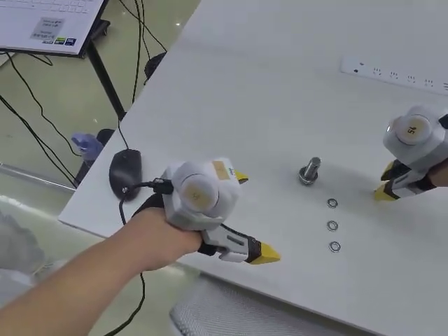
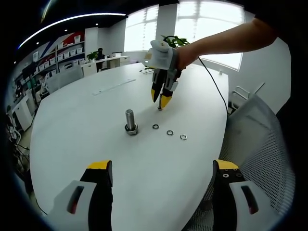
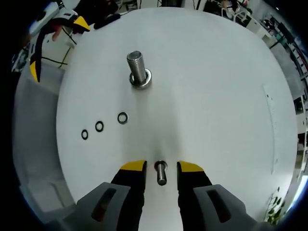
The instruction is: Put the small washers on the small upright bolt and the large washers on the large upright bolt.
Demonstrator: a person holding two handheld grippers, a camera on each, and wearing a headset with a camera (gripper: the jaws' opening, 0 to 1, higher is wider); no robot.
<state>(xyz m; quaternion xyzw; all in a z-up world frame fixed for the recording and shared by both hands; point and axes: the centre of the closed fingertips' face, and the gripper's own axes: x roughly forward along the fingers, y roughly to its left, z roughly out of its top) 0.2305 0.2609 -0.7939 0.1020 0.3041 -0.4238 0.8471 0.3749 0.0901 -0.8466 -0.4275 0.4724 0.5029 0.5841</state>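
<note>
**Q:** How were the right jaws set?
**A:** The right gripper (image 3: 161,167) had its jaws at a narrow opening. The small bolt (image 3: 160,172) stood upright on the table (image 3: 216,96) between the two tips. A slim gap showed on each side of the bolt, and no contact was visible.

**Q:** And the left jaws?
**A:** The left gripper (image 2: 162,166) had its jaws spread wide. They held nothing and touched nothing.

**Q:** What stood around the jaws or in their way?
**A:** The large bolt (image 3: 137,67) stood upright ahead of the right jaws, slightly left of their centre line and well apart from them. Bare table lay between it and the tips. Whether a washer sat around its base could not be told. In the head view, a mouse (image 1: 126,173) lay behind the left gripper near the table edge. A power strip (image 1: 395,73) lay well beyond the right gripper.

**Q:** Where were the washers?
**A:** A row of three washers (image 3: 99,126) lay flat on the table, each apart from the next. The row sat ahead and to the left of the right jaws, nearer than the large bolt and apart from both bolts. From the left jaws, the row lay ahead, between them and the right gripper, just right of the large bolt.
</note>
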